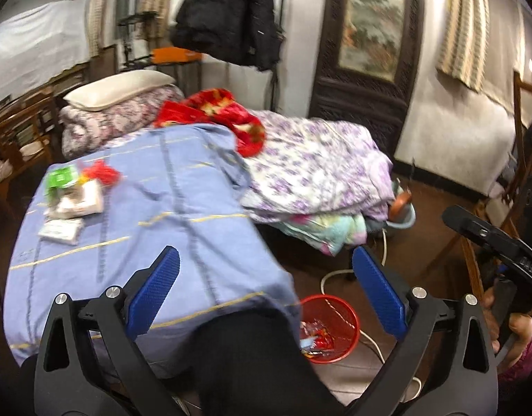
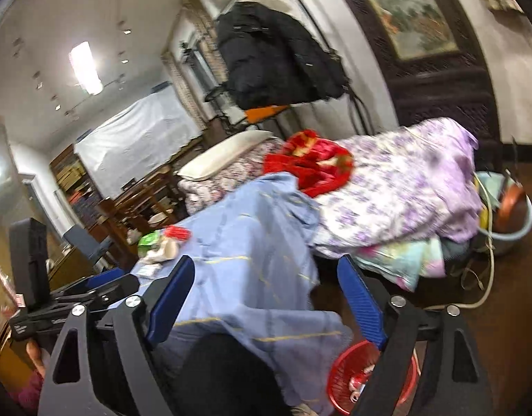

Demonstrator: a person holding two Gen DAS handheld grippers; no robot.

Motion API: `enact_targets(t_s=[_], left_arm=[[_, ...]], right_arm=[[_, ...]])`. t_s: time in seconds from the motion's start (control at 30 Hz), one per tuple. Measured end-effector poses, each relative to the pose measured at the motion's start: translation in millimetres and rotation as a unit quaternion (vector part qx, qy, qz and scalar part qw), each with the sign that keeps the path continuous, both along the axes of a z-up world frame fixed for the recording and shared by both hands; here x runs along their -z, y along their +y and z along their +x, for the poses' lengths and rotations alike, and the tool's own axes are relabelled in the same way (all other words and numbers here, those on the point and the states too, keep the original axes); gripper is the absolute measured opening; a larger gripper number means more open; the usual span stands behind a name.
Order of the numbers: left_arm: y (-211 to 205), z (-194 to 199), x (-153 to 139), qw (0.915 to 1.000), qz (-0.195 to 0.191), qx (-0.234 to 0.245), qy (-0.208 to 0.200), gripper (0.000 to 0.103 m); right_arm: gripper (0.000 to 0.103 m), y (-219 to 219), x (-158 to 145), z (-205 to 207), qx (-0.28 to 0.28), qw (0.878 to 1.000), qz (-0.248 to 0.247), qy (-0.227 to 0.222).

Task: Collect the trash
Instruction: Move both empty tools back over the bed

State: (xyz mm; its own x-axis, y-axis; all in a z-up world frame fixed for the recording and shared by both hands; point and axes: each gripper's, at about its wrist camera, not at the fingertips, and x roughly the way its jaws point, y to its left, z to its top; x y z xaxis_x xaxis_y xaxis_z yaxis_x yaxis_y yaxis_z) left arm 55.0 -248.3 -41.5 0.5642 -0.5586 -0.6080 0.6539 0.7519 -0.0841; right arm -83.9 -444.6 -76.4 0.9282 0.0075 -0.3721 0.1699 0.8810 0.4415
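— Both your grippers, left [image 1: 266, 294] and right [image 2: 266, 298], gape wide, holding nothing.
— Next?
— Trash [image 1: 73, 190] waits on the sheet [image 1: 182, 208]; bin [image 1: 330, 329] sits below. Reach for another piece.

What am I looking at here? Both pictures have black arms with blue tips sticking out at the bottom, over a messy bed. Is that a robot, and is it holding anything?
No robot: a person carries a hand-held gripper in each hand, each with a wide-angle camera looking along its two blue-padded fingers. One picture comes from the left gripper, the other from the right gripper. Both stand open and hold nothing. Ahead is a bed with a blue sheet; near its far corner lies leftover trash: a green packet, a red wrapper and white packets. On the floor beside the bed stands a red mesh bin with wrappers already inside.
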Motion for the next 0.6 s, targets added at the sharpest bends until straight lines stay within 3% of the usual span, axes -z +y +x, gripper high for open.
enact_targets(t_s=[0.23,0.43,0.6], left_arm=[[87,40,1,0.9958,-0.025,-0.088,0.001,0.096],[153,102,33,0.9824,-0.011,-0.184,0.031,0.096],[188,160,69,0.9689,-0.012,-0.233,0.084,0.096]], right_arm=[[0.096,68,-23,41,-0.046,0.998,-0.036,0.005],[0.097,118,2,107,-0.084,0.994,-0.035,0.056],[0.097,161,31,161,-0.090,0.988,-0.089,0.083]])
